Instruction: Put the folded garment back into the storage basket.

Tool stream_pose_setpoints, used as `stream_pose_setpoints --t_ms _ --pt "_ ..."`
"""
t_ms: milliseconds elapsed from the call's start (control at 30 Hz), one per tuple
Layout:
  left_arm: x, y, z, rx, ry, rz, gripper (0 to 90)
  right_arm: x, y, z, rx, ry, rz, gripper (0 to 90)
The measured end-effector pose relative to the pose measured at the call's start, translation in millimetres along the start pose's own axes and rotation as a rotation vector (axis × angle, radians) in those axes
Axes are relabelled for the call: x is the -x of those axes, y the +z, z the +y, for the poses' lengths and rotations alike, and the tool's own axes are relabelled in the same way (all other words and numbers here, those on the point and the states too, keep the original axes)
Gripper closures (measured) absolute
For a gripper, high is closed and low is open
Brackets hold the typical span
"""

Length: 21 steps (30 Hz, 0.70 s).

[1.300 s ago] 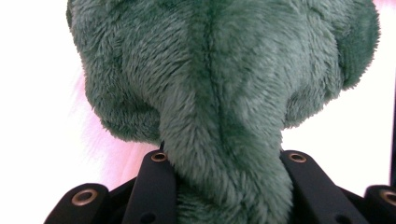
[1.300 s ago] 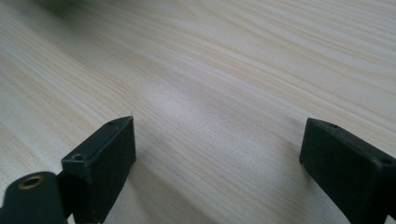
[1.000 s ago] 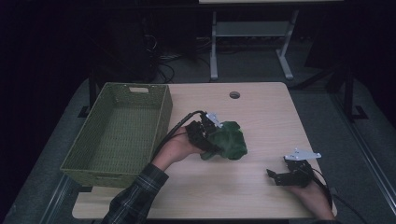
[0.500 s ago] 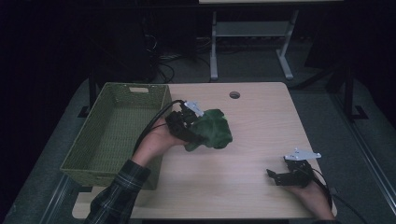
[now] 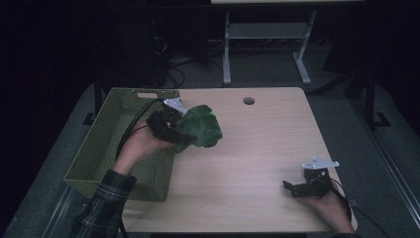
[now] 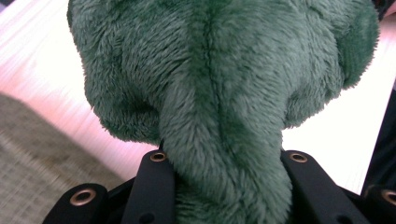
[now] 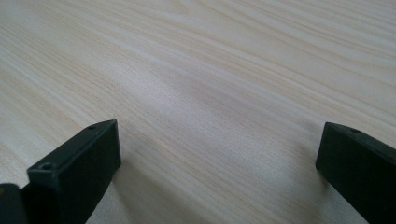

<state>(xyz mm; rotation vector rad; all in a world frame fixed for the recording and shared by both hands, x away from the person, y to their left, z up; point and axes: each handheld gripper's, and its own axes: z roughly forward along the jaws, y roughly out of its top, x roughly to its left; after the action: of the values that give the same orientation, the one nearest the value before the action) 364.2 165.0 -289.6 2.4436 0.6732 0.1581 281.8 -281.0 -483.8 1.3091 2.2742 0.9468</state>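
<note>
Left hand-held gripper (image 5: 179, 130) is clamped on a green plush toy (image 5: 199, 127), held clear of the worktop (image 5: 257, 148) just past the near right rim of the woven basket (image 5: 119, 144), at about nine o'clock from the worktop's middle; in the left gripper view the jaws pinch a narrow neck of plush (image 6: 219, 177) while the bulk bulges out beyond them; I judge the toy light, soft and squashy, not fragile or slippery, so a pinch on a bunched fold holds well, though the loose mass may sag and swing; the basket lies open-topped with a raised rim that the hanging plush would have to clear; the worktop offers wide bare wood toward three o'clock; right hand-held gripper (image 5: 298, 187) rests at five o'clock near the front edge, its jaws having just spread wide with nothing between them.
</note>
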Motion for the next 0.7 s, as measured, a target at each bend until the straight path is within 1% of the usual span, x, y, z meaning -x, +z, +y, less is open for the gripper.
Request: stream_pose_setpoints --t_ms 200,433,500,533,700 --pt "-14.1 -16.9 -19.5 0.005 -0.043 0.04 68.1 0.0 0.0 0.0 0.0 0.0 0.0 0.0" --pt "-33.1 -36.4 -47.2 0.018 -0.115 0.093 68.0 -0.1 0.0 0.0 0.0 -0.003 0.002 0.0" --pt "-37.1 -40.7 -53.8 0.024 -0.134 0.105 68.0 -0.1 0.1 0.0 0.001 -0.004 0.004 0.0" --pt "-40.1 -43.5 -58.4 0.024 -0.144 0.118 68.0 -0.1 0.1 0.0 0.001 -0.004 0.004 0.0" --pt "-49.9 -49.6 -74.7 0.021 -0.182 0.155 68.0 -0.1 0.1 0.0 0.001 -0.006 0.005 0.0"
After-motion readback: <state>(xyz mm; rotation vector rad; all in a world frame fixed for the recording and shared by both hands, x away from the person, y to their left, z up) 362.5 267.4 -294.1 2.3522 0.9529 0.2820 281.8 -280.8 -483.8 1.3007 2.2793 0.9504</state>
